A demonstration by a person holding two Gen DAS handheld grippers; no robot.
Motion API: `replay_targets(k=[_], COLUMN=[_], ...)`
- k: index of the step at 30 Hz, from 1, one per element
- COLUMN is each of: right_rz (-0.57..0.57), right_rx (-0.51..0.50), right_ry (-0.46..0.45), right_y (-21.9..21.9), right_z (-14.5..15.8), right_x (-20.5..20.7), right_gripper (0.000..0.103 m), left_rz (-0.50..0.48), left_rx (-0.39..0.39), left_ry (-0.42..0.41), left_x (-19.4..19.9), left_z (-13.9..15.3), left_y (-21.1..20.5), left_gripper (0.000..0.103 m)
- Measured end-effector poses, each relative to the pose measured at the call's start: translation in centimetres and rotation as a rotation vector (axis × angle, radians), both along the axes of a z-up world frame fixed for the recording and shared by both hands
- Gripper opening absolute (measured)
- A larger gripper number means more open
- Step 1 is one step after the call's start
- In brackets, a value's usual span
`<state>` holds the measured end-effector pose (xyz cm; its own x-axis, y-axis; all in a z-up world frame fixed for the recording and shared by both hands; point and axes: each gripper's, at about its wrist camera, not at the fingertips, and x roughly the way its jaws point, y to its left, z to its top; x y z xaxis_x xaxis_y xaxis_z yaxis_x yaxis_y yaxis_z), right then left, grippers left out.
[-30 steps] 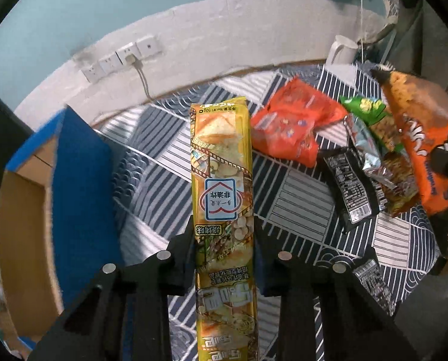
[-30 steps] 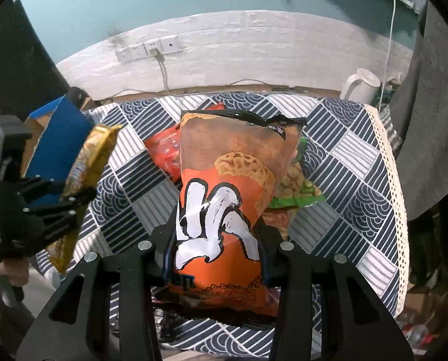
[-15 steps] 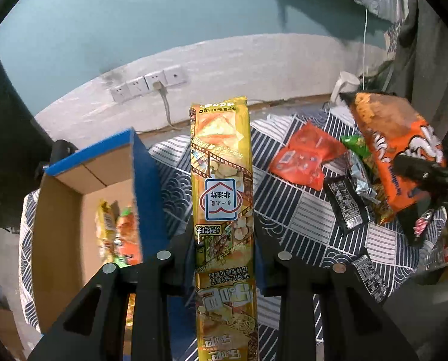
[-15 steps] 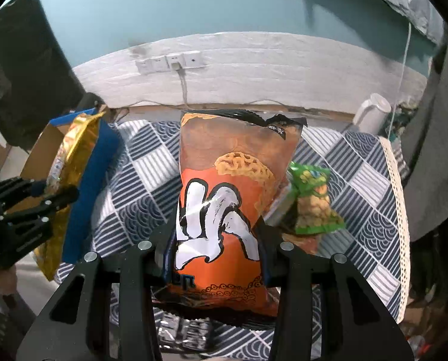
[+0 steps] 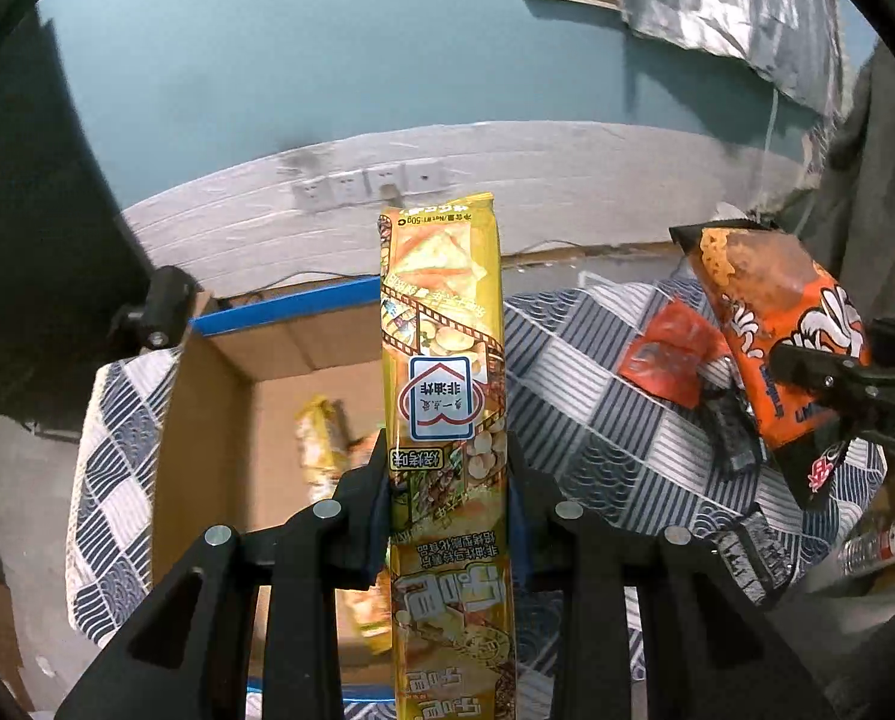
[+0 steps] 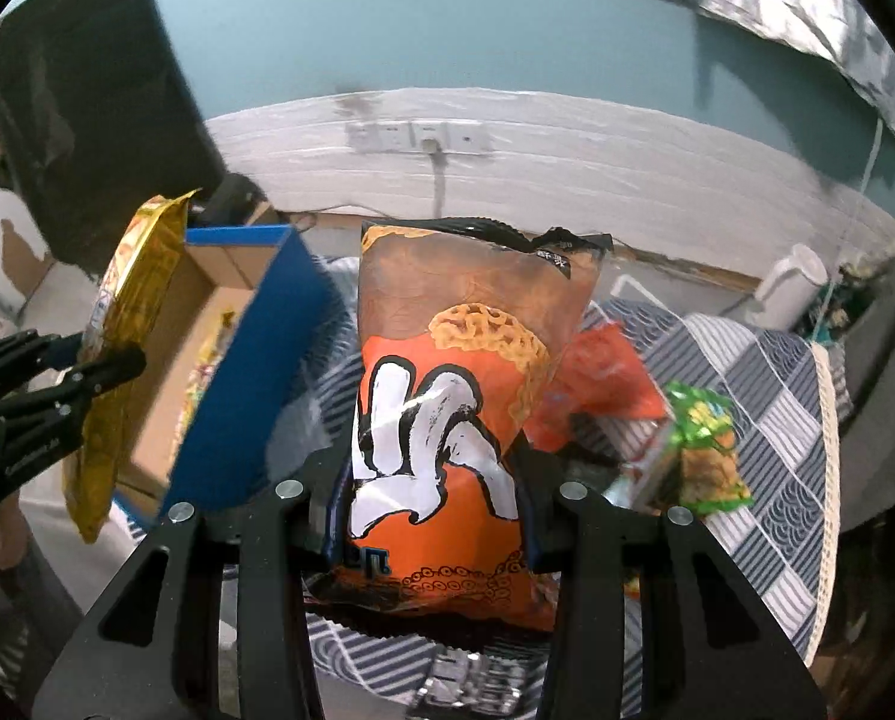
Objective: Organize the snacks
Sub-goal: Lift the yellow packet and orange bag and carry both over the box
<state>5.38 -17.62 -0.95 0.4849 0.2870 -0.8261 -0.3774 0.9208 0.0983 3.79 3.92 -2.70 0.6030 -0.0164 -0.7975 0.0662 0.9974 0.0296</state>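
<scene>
My left gripper [image 5: 447, 480] is shut on a long yellow snack pack [image 5: 441, 360], held upright above the open cardboard box [image 5: 207, 420] with blue outer walls. Yellow packs [image 5: 321, 438] lie inside the box. My right gripper [image 6: 429, 492] is shut on an orange puffed-snack bag [image 6: 447, 408], held above the table to the right of the box [image 6: 249, 372]. The left gripper with the yellow pack [image 6: 123, 348] shows at the left of the right wrist view. The orange bag [image 5: 771, 324] shows at the right of the left wrist view.
A patterned blue-and-white tablecloth [image 5: 585, 408] covers the table. A red packet [image 5: 669, 360], a green packet [image 6: 699, 444] and dark packets [image 5: 735, 444] lie on it. A white mug [image 6: 789, 288] stands at the back right. A wall with sockets [image 6: 417, 138] is behind.
Both grippers have risen and swung left with their snacks. The left gripper's yellow pack now hangs over the open box; the right gripper's orange bag has come nearer the box.
</scene>
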Motion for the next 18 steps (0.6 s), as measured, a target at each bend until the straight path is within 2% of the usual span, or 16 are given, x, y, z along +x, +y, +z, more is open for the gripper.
replay_targets(k=[8, 18], right_rz=[0.075, 0.168], right_rx=[-0.012, -0.002], right_ry=[-0.005, 0.038], right_y=[5.5, 12.3], right_z=[0.8, -0.3], right_x=[0.8, 1.2], right_gripper=[0.041, 0.041], left_rz=[0.071, 0.128], left_rx=[-0.008, 0.004], left_ry=[-0.005, 0.022], left_x=[-0.1, 0.5], left_z=[-0.1, -2.1], left_y=[5.6, 10.2], left_gripper=[0.032, 0.032])
